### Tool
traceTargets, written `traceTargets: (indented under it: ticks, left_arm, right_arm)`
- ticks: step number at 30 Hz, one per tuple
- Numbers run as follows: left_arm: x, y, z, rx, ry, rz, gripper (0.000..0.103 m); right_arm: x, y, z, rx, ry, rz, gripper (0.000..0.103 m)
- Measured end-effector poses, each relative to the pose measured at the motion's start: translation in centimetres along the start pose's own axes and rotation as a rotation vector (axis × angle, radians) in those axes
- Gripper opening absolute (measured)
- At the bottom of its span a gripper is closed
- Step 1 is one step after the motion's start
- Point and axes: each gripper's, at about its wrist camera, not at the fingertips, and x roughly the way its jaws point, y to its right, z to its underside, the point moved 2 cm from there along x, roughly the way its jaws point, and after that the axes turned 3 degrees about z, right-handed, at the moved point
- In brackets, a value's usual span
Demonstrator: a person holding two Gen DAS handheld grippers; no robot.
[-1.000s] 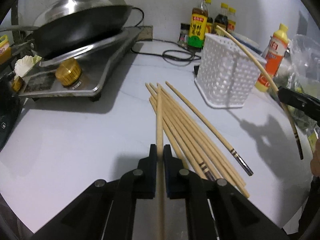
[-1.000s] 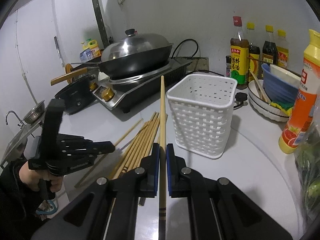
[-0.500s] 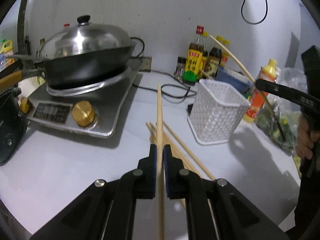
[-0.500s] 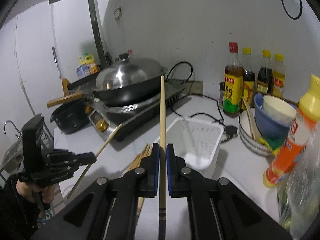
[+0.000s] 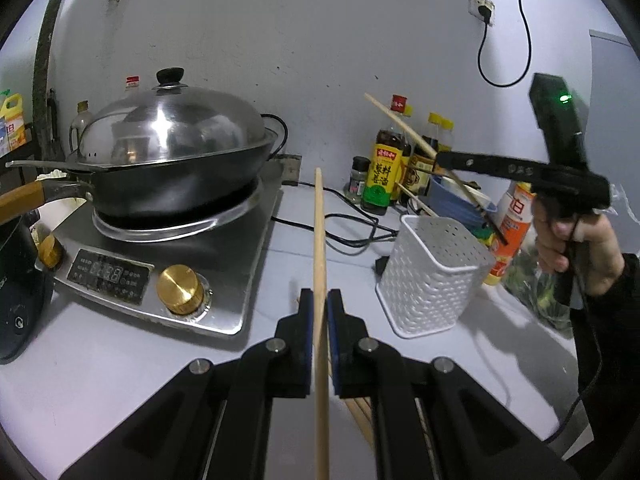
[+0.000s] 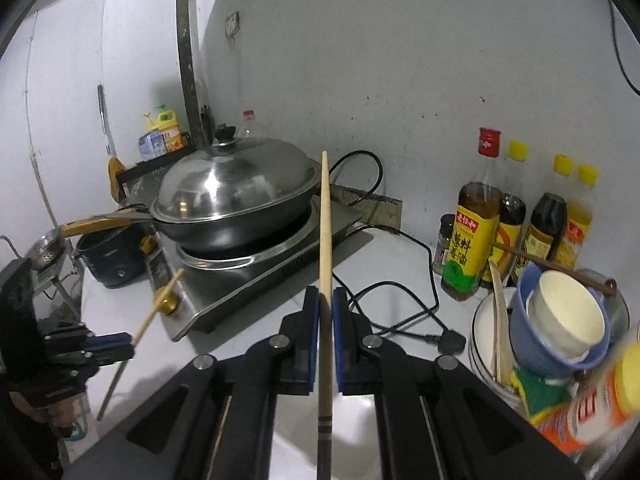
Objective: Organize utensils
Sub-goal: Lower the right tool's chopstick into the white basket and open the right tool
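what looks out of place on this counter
A few loose chopsticks lie on the counter beside the white holder, which looks empty, instead of standing in it. A black power cord trails across the worktop.

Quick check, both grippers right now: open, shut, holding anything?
Left gripper: shut on one chopstick, lifted off the counter.
Right gripper: shut on a banded chopstick, also in the air.

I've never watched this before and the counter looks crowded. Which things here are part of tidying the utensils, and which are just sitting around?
Part of the job:
- chopstick held in the left gripper
- chopstick held in the right gripper
- white basket
- loose chopsticks on the counter

Just sitting around:
- wok
- stove
- sauce bottles
- bowls
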Motion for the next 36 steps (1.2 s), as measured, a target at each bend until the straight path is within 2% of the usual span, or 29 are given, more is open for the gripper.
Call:
traceTargets:
  ticks: [3,8,18,21,30,34,36]
  left_arm:
    - [0.1,-0.7,-0.1,-0.011,0.006,-0.002,0.006]
    - [0.8,-1.6,0.1,-0.033,0.003,-0.004,0.006]
    - [1.7,-0.1,-0.1,-0.026,0.008,0.014,0.006]
    - [1.6,0.7,-0.3,-0.025,0.017,0.017,0.006]
    - [2.5,4.1,-1.7,-0.048,0.033,0.065,0.006]
    - [3.2,5.7,-3.5,-0.055,0.056,0.080,0.006]
    - [3.5,6.4,-4.6,-0.059,0.072,0.082,0.006]
  right_arm:
    - [2.3,-0.3,-0.2,-0.049,-0.035,0.028,0.006]
    - [5.3,-0.7,1.5,-0.112,-0.110,0.074,0.006]
    - [6.0,-0.1,5.7,-0.126,-0.234,0.089,0.008]
    - [4.8,0.4,6.2,-0.103,-0.220,0.094,0.020]
    - [-0.7,2.6,6.4,-0.023,-0.118,0.089,0.023]
    - [-2.7,3.8,6.8,0.022,-0.072,0.074,0.026]
    - [-3.5,4.3,7.0,0.037,-0.048,0.067,0.038]
